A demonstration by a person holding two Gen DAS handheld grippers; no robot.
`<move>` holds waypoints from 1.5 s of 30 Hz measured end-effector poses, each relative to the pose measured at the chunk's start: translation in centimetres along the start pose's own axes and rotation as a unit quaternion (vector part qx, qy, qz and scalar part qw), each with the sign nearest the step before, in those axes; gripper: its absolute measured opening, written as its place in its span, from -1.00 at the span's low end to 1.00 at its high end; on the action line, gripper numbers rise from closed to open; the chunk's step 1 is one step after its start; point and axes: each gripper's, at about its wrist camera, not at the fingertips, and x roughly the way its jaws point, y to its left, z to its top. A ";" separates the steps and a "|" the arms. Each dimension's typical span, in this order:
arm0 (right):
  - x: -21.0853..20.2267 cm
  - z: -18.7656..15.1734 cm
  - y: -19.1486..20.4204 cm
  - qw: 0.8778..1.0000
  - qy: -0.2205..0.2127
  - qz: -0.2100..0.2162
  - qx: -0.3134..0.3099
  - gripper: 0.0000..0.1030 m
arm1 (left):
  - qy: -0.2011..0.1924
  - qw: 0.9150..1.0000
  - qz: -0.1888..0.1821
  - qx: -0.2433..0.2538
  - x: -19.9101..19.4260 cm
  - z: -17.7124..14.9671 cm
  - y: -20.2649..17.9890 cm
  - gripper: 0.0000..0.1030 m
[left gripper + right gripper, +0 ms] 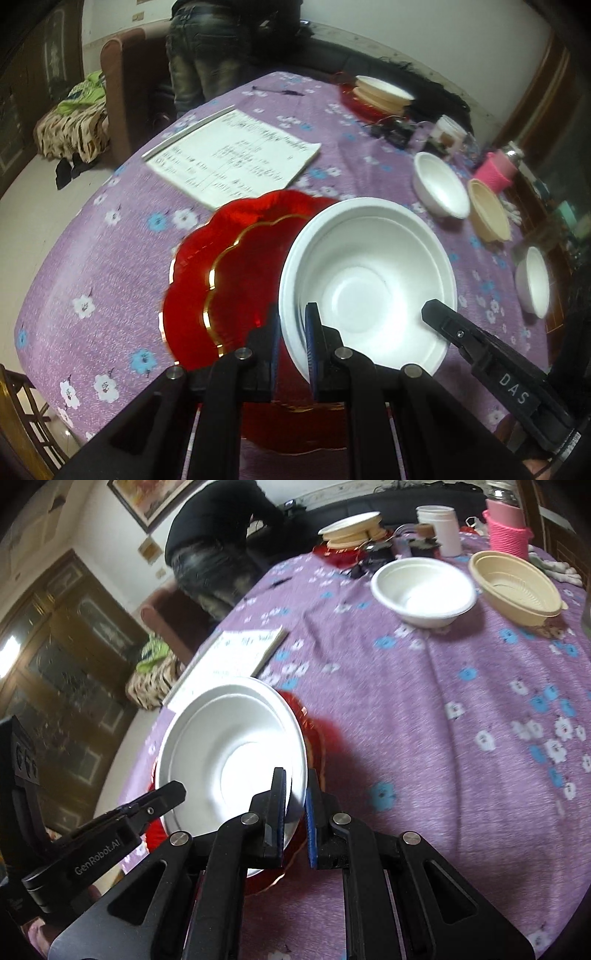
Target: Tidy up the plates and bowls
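Observation:
A large white foam bowl (365,280) is held over a red scalloped plate (236,266) with a gold rim. My left gripper (293,339) is shut on the bowl's near-left rim. My right gripper (295,805) is shut on the same bowl (232,753) at its right rim; the red plate (314,738) shows behind and under it. The right gripper's finger shows in the left wrist view (439,317), and the left gripper's finger in the right wrist view (162,794).
A smaller white bowl (439,188), a beige bowl (487,210) and another white bowl (533,282) sit on the purple flowered tablecloth (110,258) at right. A stack of bowls on a red plate (380,96), a notebook (232,155), a pink cup (496,170) and a person (207,51) are beyond.

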 end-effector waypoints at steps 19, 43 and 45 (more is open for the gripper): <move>-1.1 0.5 0.7 0.998 -0.035 0.011 -0.061 -0.60 | -0.044 0.996 0.073 0.003 -2.5 -0.8 3.4 -0.70; -22.4 -0.6 -30.2 0.936 -0.228 -0.169 0.206 -0.04 | 0.024 0.976 -0.117 0.184 1.3 1.3 -21.3 0.20; -23.6 -0.5 -32.1 0.931 -0.231 -0.170 0.228 -0.04 | 0.024 0.972 -0.120 0.202 2.2 1.6 -24.1 0.20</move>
